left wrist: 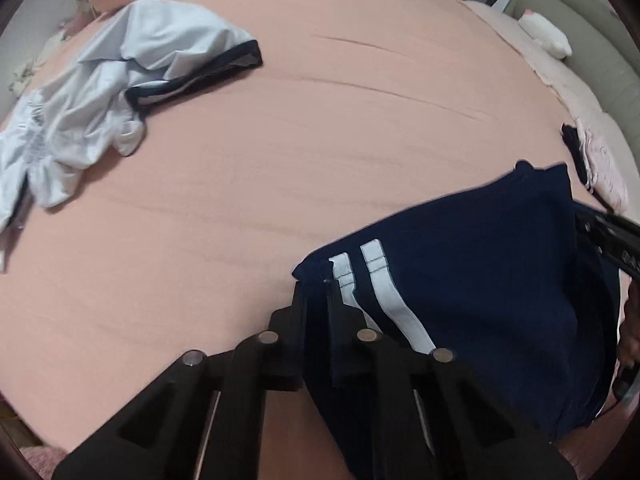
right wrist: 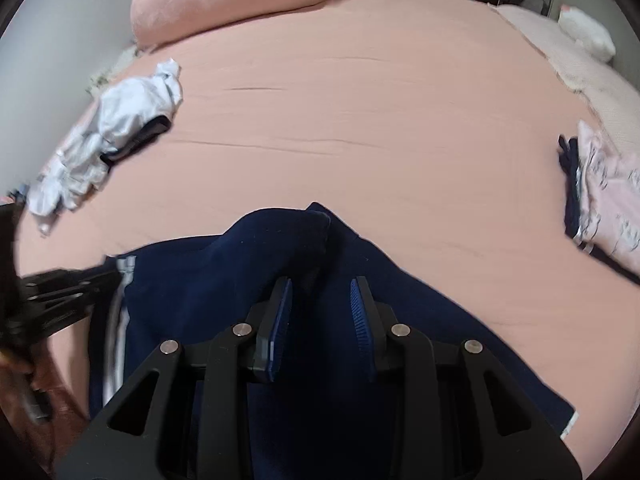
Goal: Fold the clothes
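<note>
Navy shorts (left wrist: pixel 472 264) with two white side stripes (left wrist: pixel 376 280) lie on the near part of the pink bedsheet (left wrist: pixel 320 140); left gripper (left wrist: pixel 316 292) fingers pinched tight on the striped edge, tips partly buried in cloth; right gripper (right wrist: pixel 322 292) fingers spread apart over the navy fabric, gripping nothing; crumpled light-blue garment (left wrist: pixel 120 80) far left, cut off by the frame; folded pink-and-navy pile (right wrist: pixel 600 196) at right edge, blurred.

The right gripper (right wrist: pixel 321 294) hovers with jaws apart over navy shorts (right wrist: pixel 240 280) on the pink bedsheet (right wrist: pixel 360 120). The left gripper (right wrist: pixel 60 288) touches their white-striped edge.
</note>
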The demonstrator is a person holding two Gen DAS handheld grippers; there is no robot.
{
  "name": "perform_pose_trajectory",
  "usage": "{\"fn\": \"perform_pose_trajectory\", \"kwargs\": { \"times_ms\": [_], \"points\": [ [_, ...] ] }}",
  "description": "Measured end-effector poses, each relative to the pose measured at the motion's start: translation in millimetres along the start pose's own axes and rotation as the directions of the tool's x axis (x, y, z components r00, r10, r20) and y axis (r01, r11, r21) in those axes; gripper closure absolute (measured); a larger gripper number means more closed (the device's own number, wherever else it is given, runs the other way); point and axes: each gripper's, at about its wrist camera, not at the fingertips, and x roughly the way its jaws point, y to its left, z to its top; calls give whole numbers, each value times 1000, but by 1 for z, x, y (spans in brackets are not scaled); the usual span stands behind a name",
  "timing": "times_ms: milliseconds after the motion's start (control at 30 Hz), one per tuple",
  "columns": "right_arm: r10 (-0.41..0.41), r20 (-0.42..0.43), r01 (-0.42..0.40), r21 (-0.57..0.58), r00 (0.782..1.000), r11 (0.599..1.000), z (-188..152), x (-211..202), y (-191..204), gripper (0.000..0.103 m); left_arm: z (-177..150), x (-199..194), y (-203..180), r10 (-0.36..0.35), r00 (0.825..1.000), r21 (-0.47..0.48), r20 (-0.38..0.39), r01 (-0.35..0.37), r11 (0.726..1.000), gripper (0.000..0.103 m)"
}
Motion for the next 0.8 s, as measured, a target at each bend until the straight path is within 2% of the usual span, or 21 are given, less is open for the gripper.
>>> {"fn": "perform_pose_trajectory", "kwargs": {
  "times_ms": [133,200,300,333,367,433,467,500,567,667,767,800],
  "points": [
    [-74,18,74,3,997,997,8,1,5,72,-8,-11,14,40,999,-22,-18,-41,999,95],
    [-135,-8,134,-23,991,991,9,9,7,72,-13,-15,22,59,998,-32,-28,-60,998,95],
    [-250,-68,245,-79,966,966,8,31,10,70,-19,-16,34,44,998,-65,-43,-47,997,94],
    [-282,-73,276,-84,957,958,6,36,7,65,-19,-17,36,47,998,-72,-44,-50,996,93],
    [-295,-63,290,-66,954,955,6,35,3,53,-17,-16,35,49,998,-71,-43,-52,996,90],
    [-258,-40,256,-55,965,965,9,30,6,53,-16,-16,34,48,998,-67,-37,-50,996,89],
    [-225,-27,223,-57,974,973,11,26,10,56,-16,-17,34,45,998,-65,-33,-47,997,83],
    [-191,-14,190,-58,982,980,13,22,14,57,-16,-17,34,42,999,-63,-28,-44,997,72],
    [-122,11,122,-63,993,990,18,14,23,57,-16,-19,34,36,999,-59,-20,-37,998,59],
    [-24,37,27,-86,999,996,25,6,37,57,-17,-21,34,27,1000,-52,-7,-27,998,58],
    [1,-31,-7,-188,1000,982,30,27,61,58,-18,-23,33,17,1000,-46,6,-17,999,57],
    [0,-55,-11,-208,999,978,31,38,66,73,-19,-22,37,6,1000,-48,5,-6,999,59]
  ]
}}
